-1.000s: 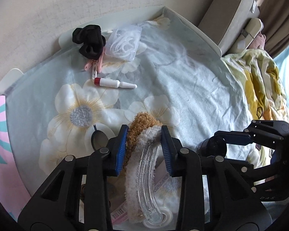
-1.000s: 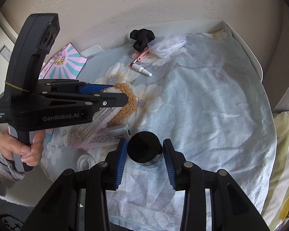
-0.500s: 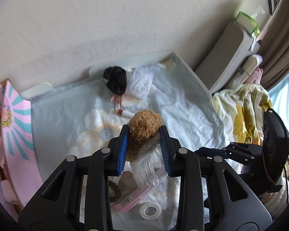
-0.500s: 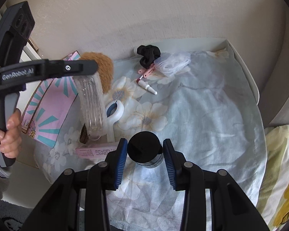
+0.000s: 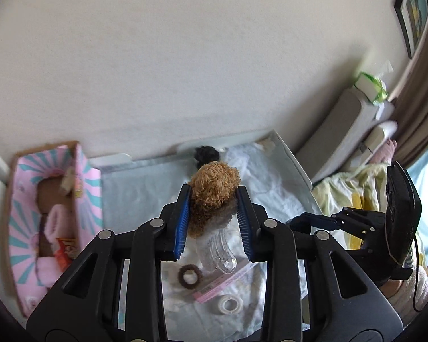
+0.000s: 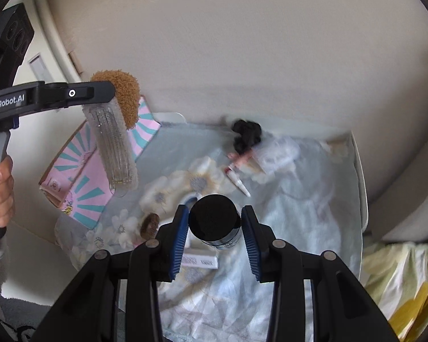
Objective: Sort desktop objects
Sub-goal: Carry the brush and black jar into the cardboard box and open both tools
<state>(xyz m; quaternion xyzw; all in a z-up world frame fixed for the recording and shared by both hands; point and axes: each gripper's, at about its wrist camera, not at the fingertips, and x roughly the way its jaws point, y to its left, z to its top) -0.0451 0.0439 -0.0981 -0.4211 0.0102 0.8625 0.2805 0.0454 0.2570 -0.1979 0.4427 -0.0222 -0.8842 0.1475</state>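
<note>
The fluffy hair clip (image 5: 214, 188), brown plush over clear plastic teeth, is pinched between the jaws of the left gripper (image 5: 214, 222) and hangs clear above the table (image 5: 296, 168). In the right wrist view it shows at ten o'clock, teeth pointing down, in front of the pink striped box (image 6: 85, 176). The right gripper (image 6: 214, 236) has its jaws pinching a black-lidded jar (image 6: 214, 216), lifted off the floral cloth (image 6: 299, 228). On the cloth under the clip lie a brown hair tie (image 5: 189, 276), a pink flat pack (image 5: 222, 285) and a roll of tape (image 5: 229, 305). At twelve o'clock near the wall sit a black scrunchie (image 6: 246, 132), a clear bag (image 6: 276, 154), pink clips (image 6: 241, 158) and a small red-and-white tube (image 6: 238, 181). A hand (image 6: 0, 196) grips the left handle at nine o'clock.
</note>
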